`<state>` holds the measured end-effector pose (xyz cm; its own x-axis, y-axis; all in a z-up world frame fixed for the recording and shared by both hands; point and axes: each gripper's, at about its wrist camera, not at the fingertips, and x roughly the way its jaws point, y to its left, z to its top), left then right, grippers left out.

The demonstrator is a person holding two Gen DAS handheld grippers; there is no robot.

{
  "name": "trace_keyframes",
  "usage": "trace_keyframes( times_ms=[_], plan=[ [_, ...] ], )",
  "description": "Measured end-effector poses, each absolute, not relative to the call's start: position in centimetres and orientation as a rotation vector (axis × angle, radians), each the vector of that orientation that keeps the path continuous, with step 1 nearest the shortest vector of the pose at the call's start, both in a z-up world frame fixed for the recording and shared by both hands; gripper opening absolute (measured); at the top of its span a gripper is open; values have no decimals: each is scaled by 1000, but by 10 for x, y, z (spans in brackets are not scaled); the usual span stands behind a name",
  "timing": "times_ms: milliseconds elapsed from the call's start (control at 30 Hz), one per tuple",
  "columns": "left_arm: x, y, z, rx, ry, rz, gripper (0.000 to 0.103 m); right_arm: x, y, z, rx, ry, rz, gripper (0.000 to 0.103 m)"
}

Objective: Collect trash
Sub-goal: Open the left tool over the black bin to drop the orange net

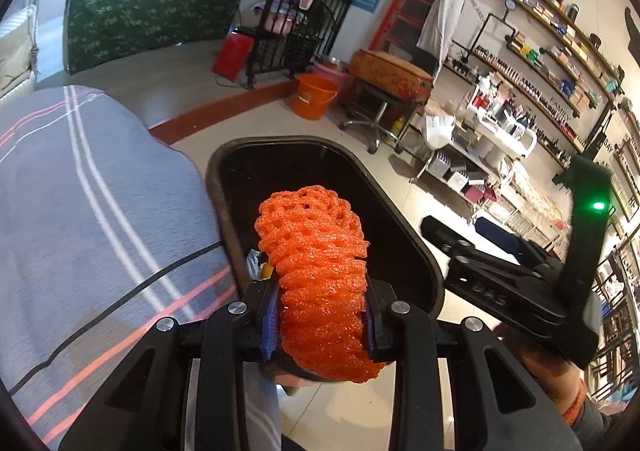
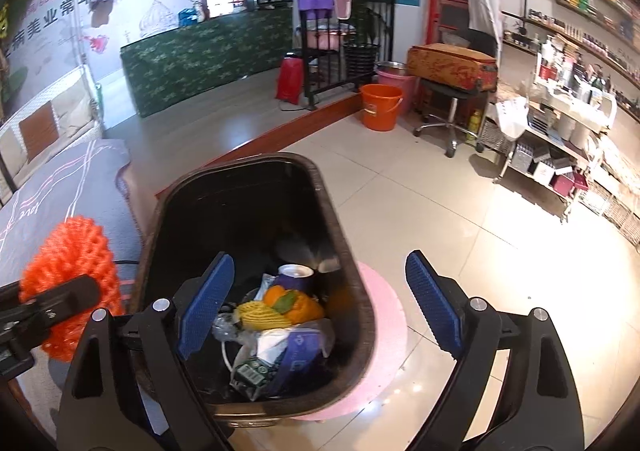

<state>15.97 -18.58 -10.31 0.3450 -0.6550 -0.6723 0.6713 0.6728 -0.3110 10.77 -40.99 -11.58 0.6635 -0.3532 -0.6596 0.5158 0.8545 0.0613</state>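
Left wrist — one orange foam net (image 1: 320, 283), one bin (image 1: 400, 251)

I see a shiny tiled floor (image 2: 420, 187). A dark bin (image 2: 352, 291) stands on it, on top of a round pink mat (image 2: 388, 327). An orange bucket (image 2: 380, 107) sits farther back on the floor, next to a pink tub (image 2: 396, 81). A stool on wheels (image 2: 452, 119) stands near them. A bed with a grey striped cover (image 1: 80, 211) is just beside the bin.

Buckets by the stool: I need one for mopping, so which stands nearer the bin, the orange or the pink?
The orange bucket. It stands in front on the tiles toward the bin; the pink bucket sits behind it, partly hidden.
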Motion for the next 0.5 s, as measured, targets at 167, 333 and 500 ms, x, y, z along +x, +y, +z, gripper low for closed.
trace_keyframes(
  times_ms=[167, 333, 500],
  plan=[
    [167, -207, -115, 79, 913, -874, 36, 101, -417, -118, 269, 687, -517, 87],
    [168, -219, -121, 99, 926, -867, 71, 103, -425, -117, 277, 692, -540, 87],
    [157, -214, -116, 111, 863, -885, 94, 101, -430, -115, 283, 683, -568, 96]
  ],
)
